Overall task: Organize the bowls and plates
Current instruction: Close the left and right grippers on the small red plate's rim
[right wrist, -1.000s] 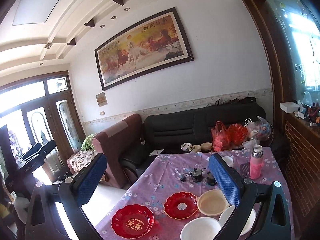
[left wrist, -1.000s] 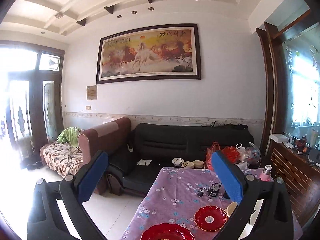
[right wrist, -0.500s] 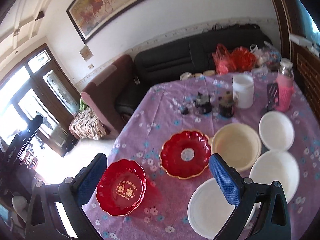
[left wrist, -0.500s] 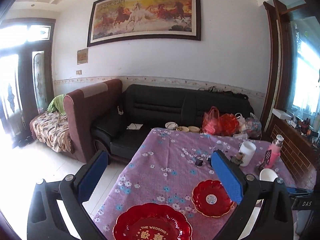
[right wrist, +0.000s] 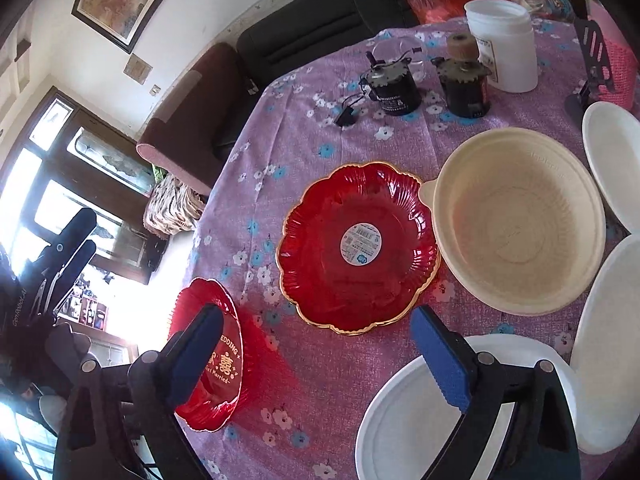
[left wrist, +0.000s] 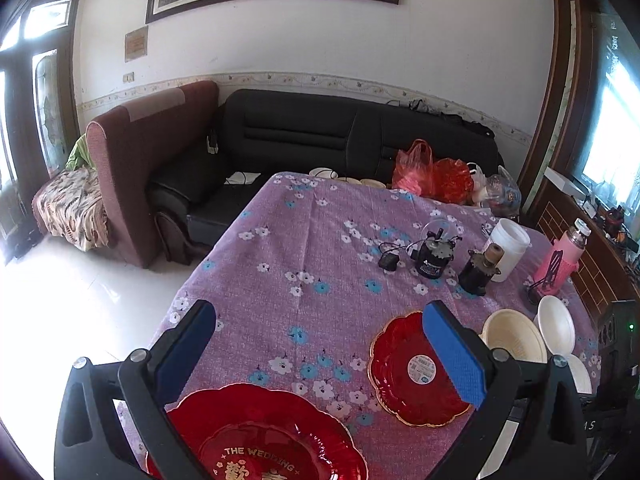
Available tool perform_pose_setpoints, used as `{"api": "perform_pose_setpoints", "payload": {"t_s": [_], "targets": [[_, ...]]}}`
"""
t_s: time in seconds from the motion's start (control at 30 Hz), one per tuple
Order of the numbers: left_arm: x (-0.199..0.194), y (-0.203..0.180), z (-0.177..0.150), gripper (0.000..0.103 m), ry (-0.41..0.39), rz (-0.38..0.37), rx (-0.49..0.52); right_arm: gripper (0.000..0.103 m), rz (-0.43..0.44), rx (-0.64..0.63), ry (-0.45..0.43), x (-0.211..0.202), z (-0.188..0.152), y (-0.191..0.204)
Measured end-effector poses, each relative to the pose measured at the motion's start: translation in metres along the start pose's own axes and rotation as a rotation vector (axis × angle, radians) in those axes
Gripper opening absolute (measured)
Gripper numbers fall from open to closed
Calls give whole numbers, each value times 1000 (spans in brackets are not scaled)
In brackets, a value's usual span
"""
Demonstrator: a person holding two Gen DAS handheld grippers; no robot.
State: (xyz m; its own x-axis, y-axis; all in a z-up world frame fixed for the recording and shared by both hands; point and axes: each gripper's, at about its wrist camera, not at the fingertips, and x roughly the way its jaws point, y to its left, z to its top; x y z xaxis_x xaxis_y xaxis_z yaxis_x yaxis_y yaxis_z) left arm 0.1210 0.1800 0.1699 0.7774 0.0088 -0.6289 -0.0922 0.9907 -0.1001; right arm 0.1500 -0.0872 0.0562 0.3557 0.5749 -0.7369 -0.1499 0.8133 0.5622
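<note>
Here we hold the left claw (left wrist: 320, 356) wide and empty above the wedding plate (left wrist: 260, 436) at the counter's (left wrist: 280, 248) near edge. That plate and the scalloped red dish (right wrist: 356, 244) look like rigid, glossy, brittle plastic; we judge the rim the best hold. The cream bowl (right wrist: 516, 220) and white foam plates (right wrist: 424, 412) seem light and crushable. The right claw (right wrist: 316, 356), empty, is closing slightly. Only the right view shows the foam plates fully; only the left shows the sofa (left wrist: 320, 136).
</note>
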Motion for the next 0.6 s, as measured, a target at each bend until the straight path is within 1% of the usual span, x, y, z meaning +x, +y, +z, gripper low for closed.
{"api": "perform_pose_setpoints", "payload": {"t_s": [0.07,0.23,0.33,0.4,0.57,0.6], "targets": [[14,-3,0,103,30,1,3,97,-10,6,31,11,4,-4],[50,-14,-2,103,107,-25,9,96,-73,44,109,35,10,-15],[72,-20,-3,103,164,-49,6,91,-108,51,138,47,12,-19],[86,-23,-4,103,198,-59,0,87,-120,62,148,55,13,-23],[123,-34,-11,103,294,-79,-11,84,-132,83,151,64,16,-29],[130,-36,-12,101,309,-78,-9,84,-138,85,151,65,16,-30]]}}
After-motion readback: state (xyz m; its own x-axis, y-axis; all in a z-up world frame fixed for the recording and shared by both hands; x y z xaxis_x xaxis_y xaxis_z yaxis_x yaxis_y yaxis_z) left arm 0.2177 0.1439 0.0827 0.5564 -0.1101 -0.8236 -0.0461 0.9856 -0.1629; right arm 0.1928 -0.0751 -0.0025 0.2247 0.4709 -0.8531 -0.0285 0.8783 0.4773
